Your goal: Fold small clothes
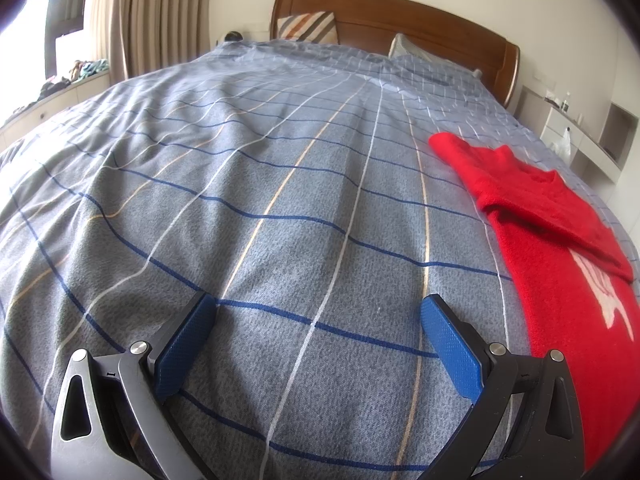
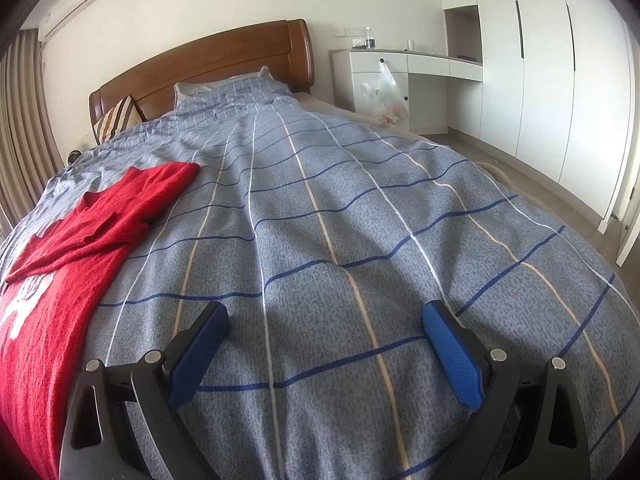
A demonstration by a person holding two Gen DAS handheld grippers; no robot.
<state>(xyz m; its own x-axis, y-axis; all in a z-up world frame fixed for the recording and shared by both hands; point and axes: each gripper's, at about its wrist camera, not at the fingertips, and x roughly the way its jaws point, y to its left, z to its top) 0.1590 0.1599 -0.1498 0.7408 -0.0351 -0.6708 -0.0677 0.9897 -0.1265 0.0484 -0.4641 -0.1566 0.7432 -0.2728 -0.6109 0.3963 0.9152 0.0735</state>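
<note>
A red knitted sweater (image 1: 560,272) with a white pattern lies on the bed, one sleeve folded across its body. In the left wrist view it is at the right edge; in the right wrist view the sweater (image 2: 60,264) is at the left edge. My left gripper (image 1: 318,308) is open and empty, low over the bare cover just left of the sweater. My right gripper (image 2: 326,316) is open and empty, low over the cover just right of the sweater.
The bed has a blue-grey checked cover (image 1: 260,200), pillows (image 2: 232,88) and a wooden headboard (image 1: 400,20). Curtains (image 1: 152,12) and a window ledge stand to the left. A white desk (image 2: 404,64) with a hanging plastic bag (image 2: 386,96) and wardrobes (image 2: 540,60) stand to the right.
</note>
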